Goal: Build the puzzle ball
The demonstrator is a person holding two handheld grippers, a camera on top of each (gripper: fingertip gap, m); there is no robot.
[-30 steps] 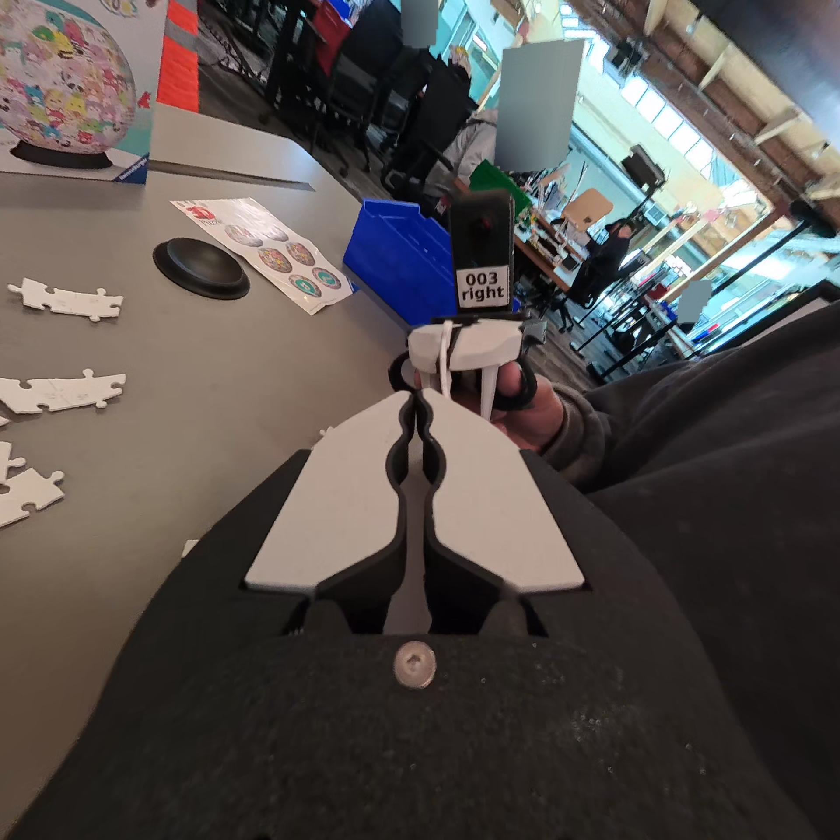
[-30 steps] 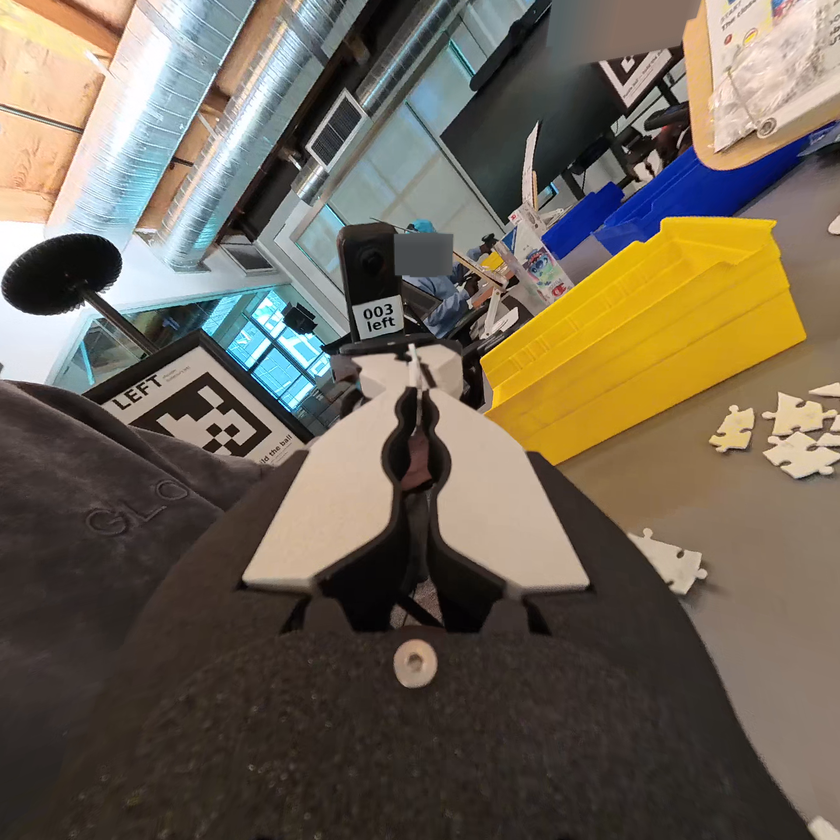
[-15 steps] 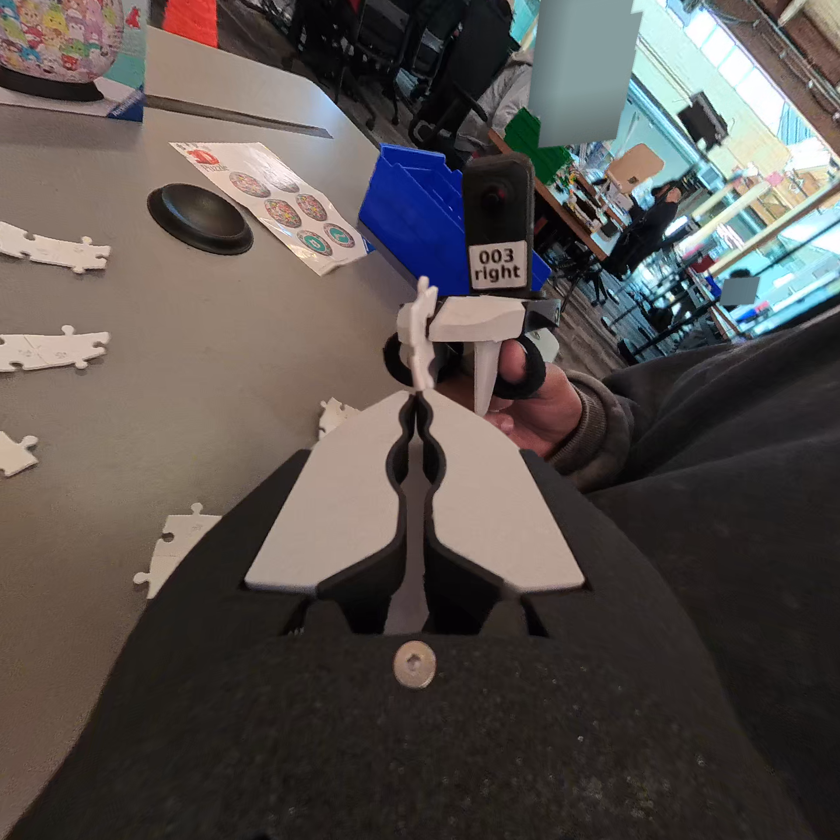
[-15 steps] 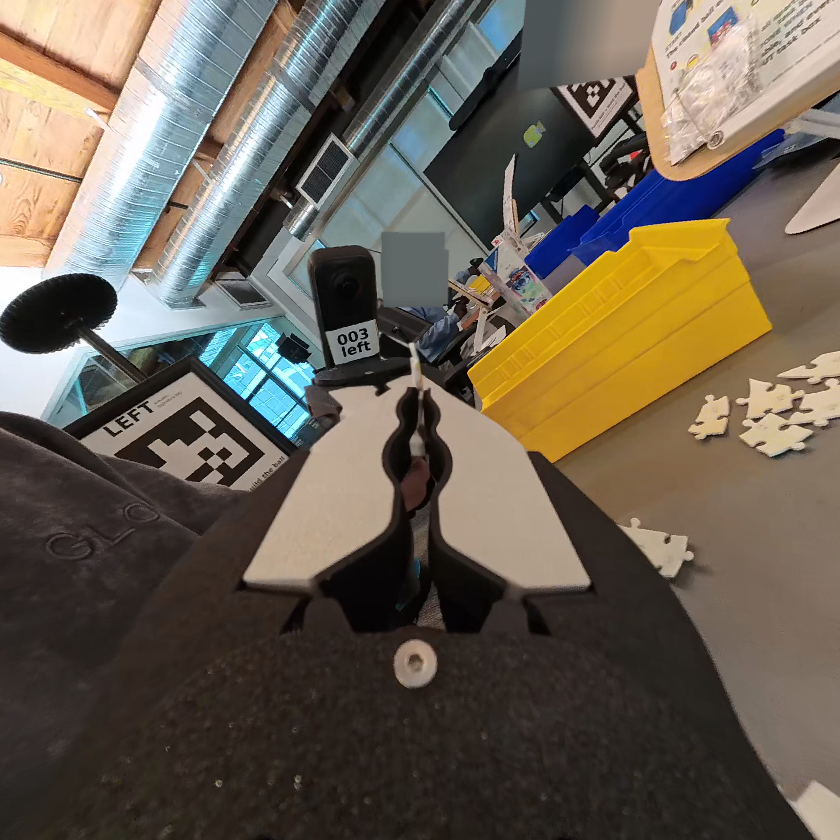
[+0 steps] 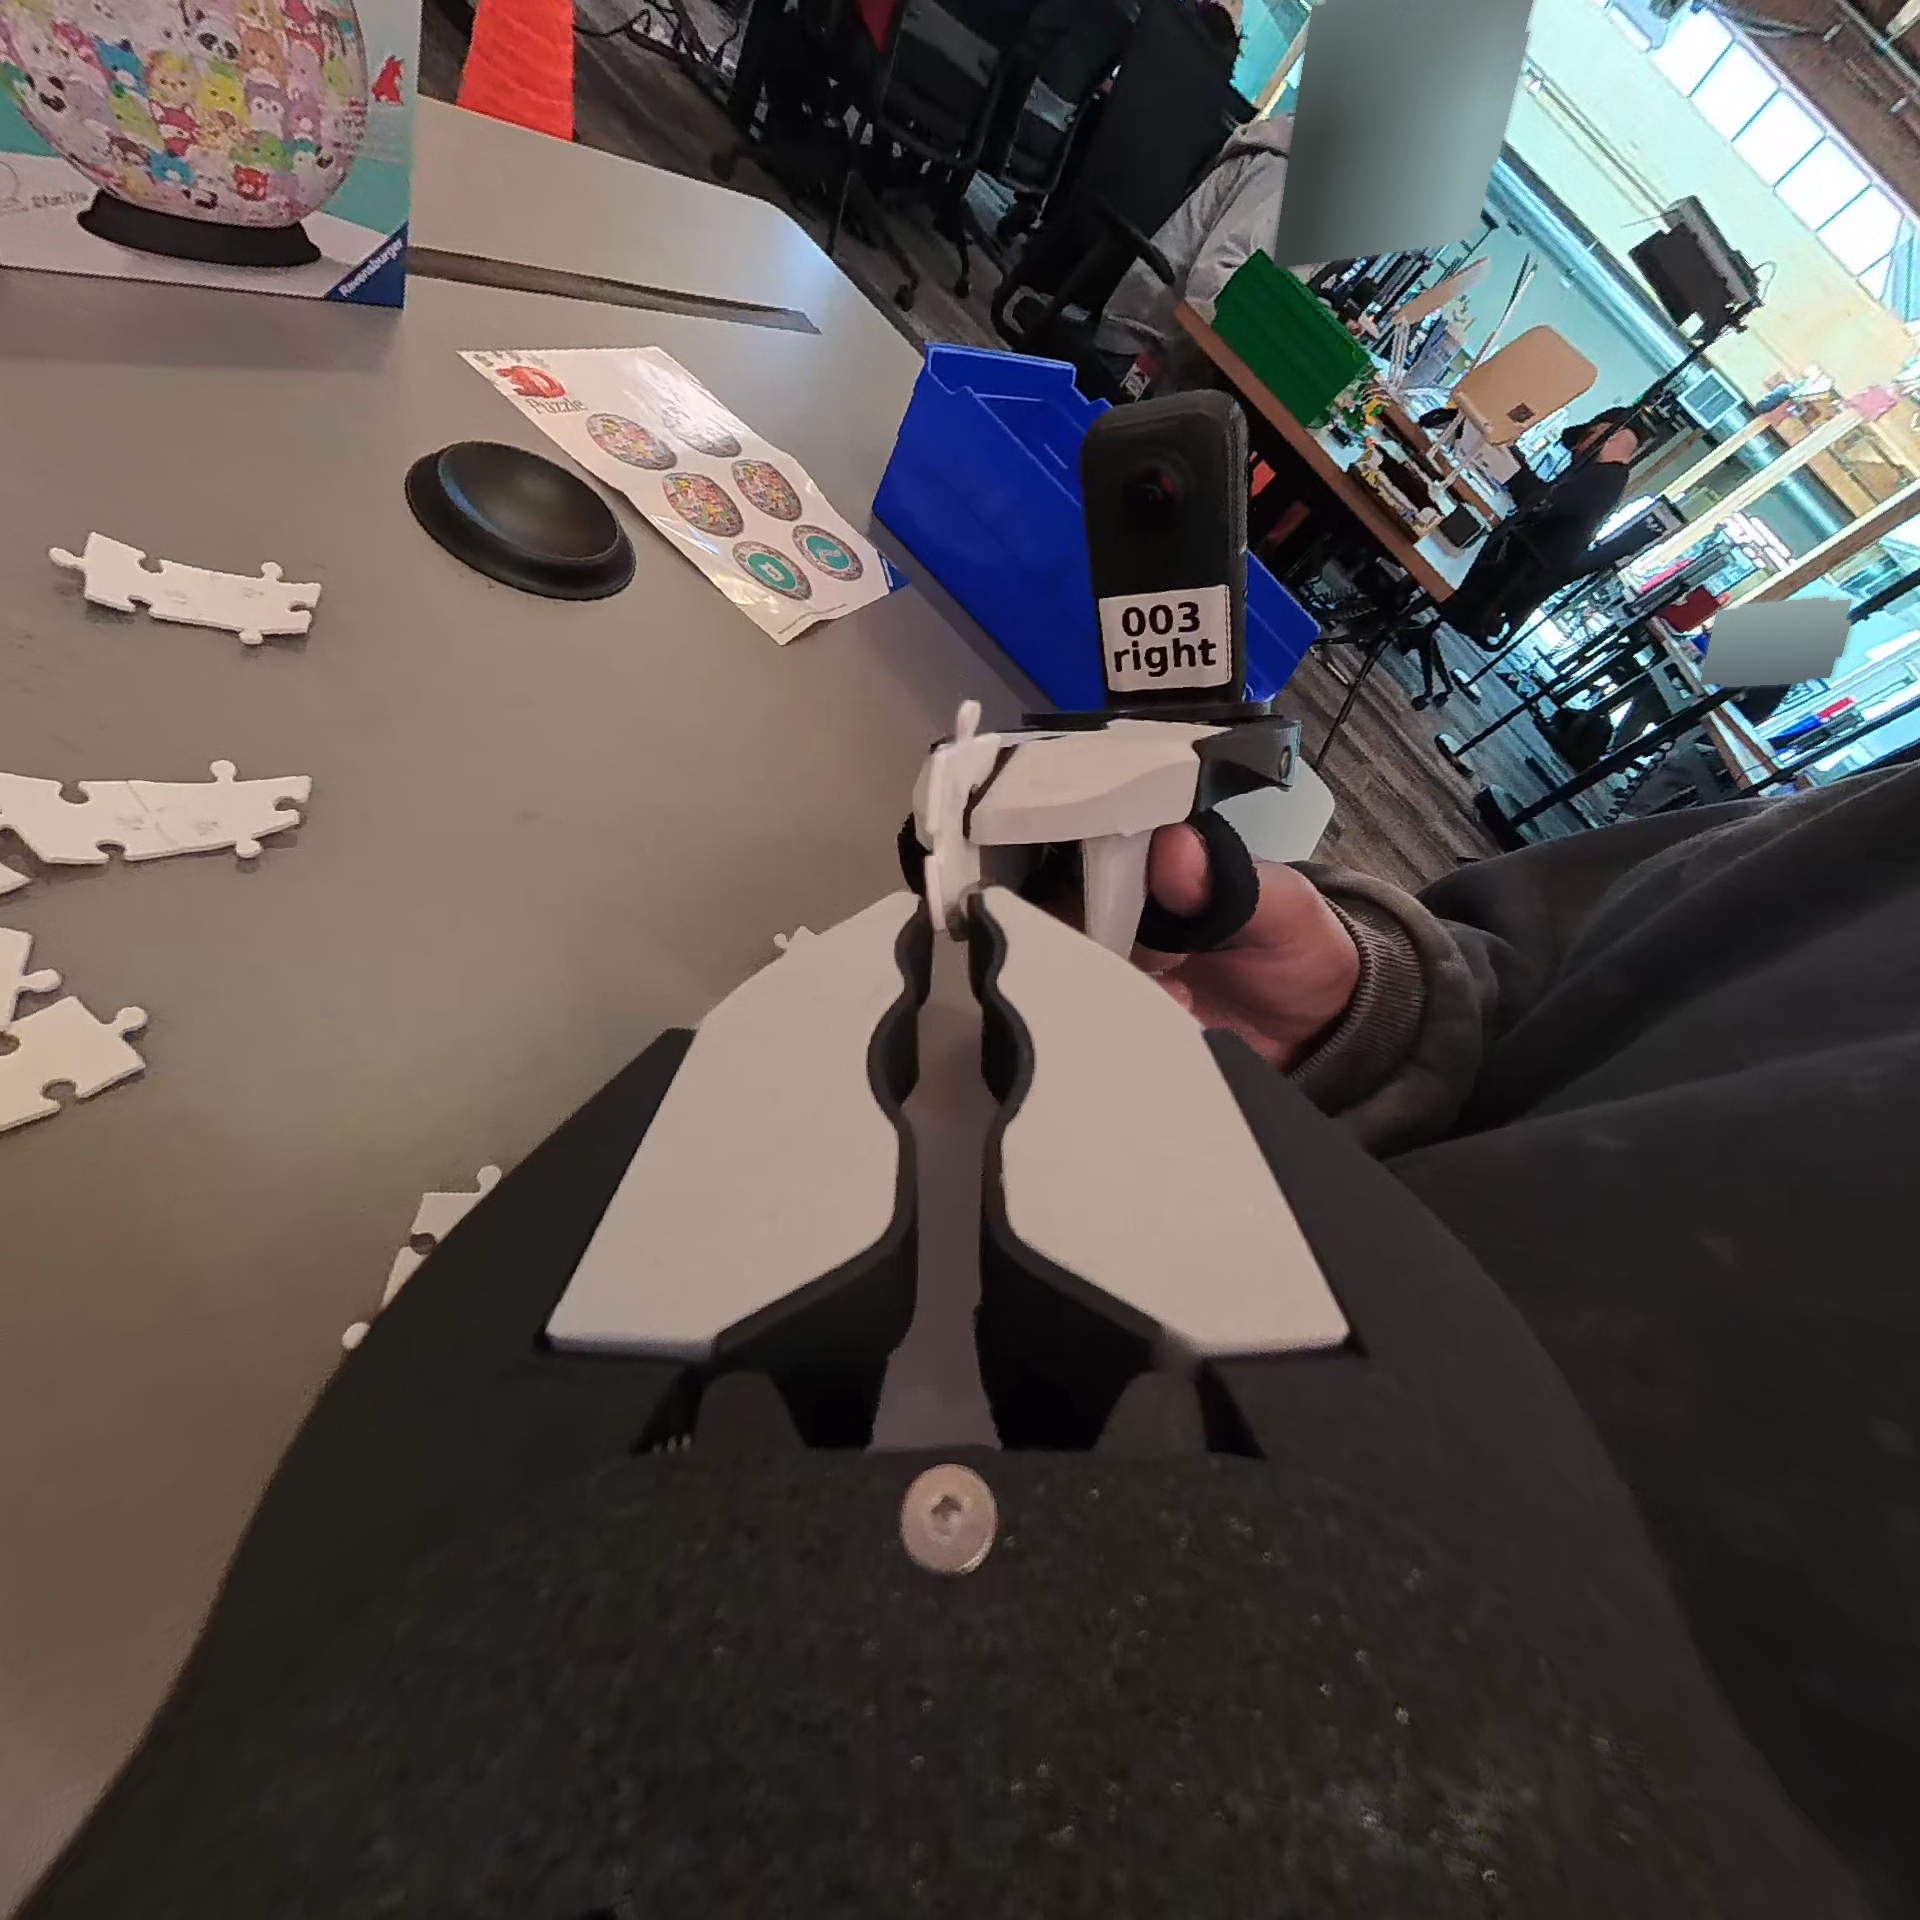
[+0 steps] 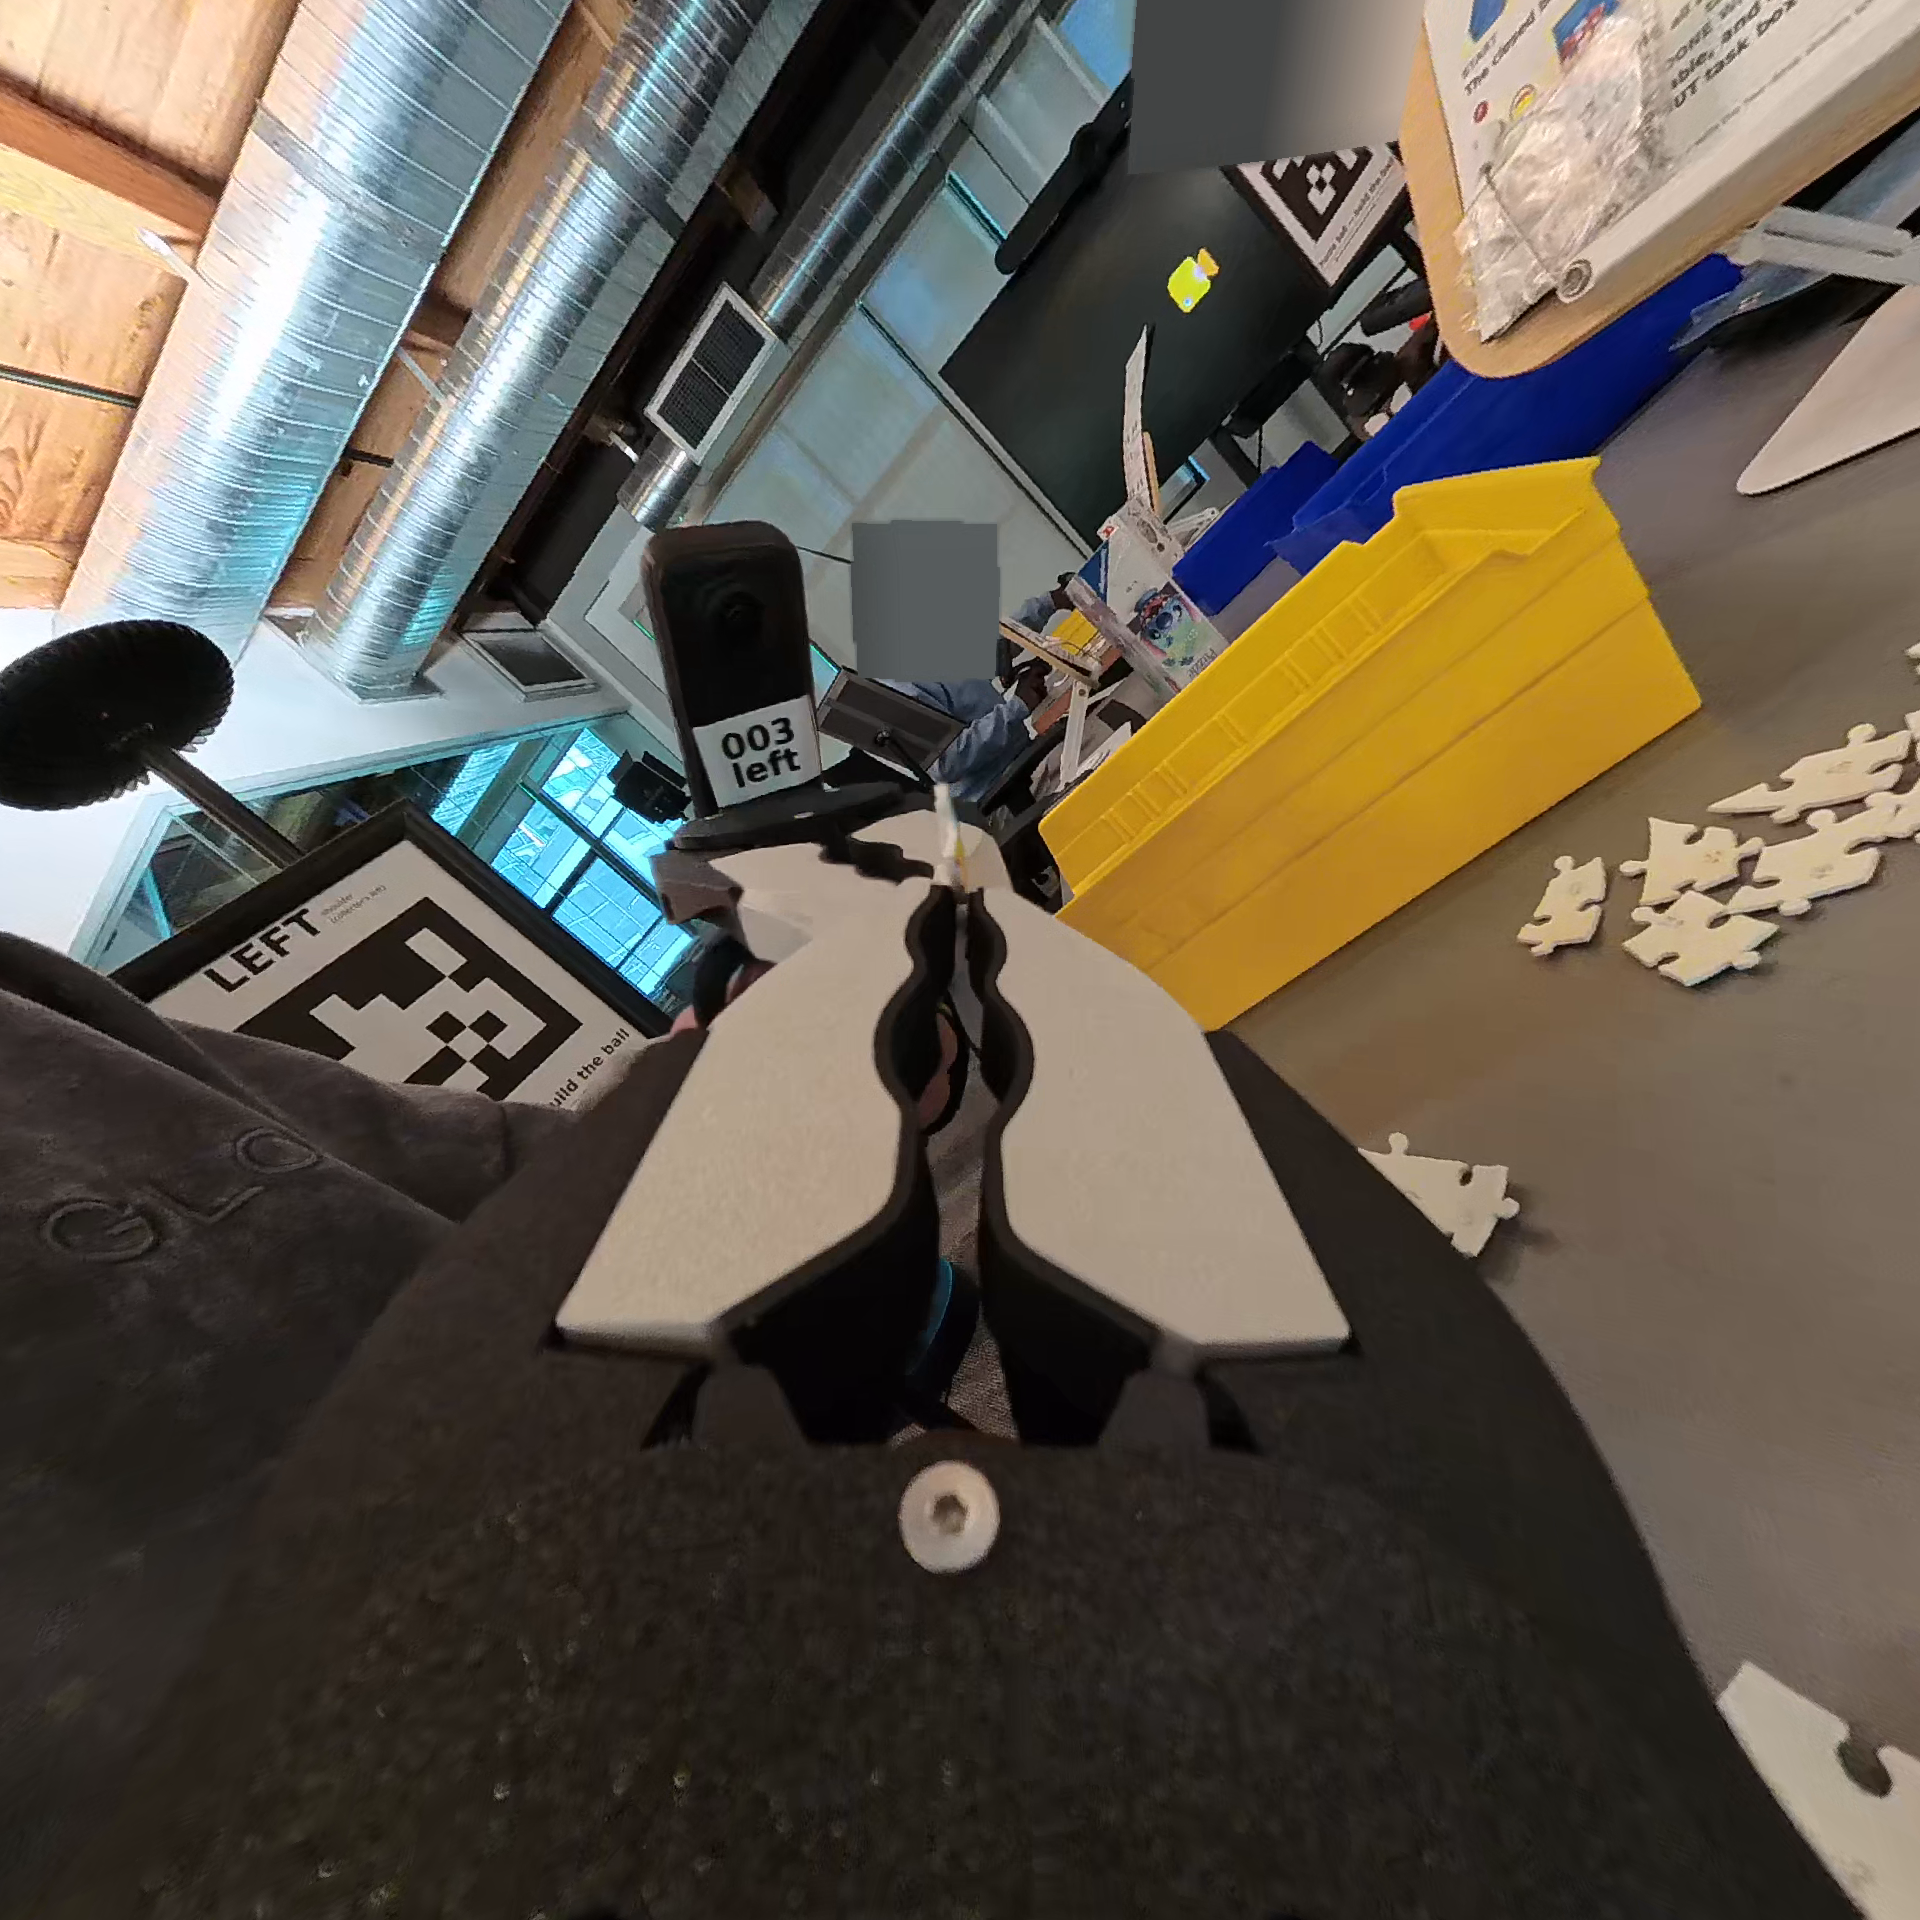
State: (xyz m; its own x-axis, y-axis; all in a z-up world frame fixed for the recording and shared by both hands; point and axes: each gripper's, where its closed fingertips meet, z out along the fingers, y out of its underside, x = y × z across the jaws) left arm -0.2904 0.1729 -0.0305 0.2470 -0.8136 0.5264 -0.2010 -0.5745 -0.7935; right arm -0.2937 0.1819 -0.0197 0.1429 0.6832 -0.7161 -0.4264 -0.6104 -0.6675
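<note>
Grey table point(image 5: 623, 831), yellow bin point(image 6: 1382, 748) contents hidden, both jaws pinching white puzzle piece point(image 5: 951, 821)

Two wrist cameras, close and face to face along their fingers, sharing the grey table point(image 5: 540, 831) between.

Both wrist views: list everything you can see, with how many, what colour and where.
puzzle box: one, colourful, table's far left
stand: one, black, beside the sheet
instruction sheet: one, white, right of stand
loose puzzle pieces: several, white, scattered on grey table
blue bins: a few, at table's edges
yellow bin: one stack, on table
held puzzle piece: one, white, in right gripper
left gripper: grey fingers, tips at that piece's lower end
hand: one, holding right gripper
</note>
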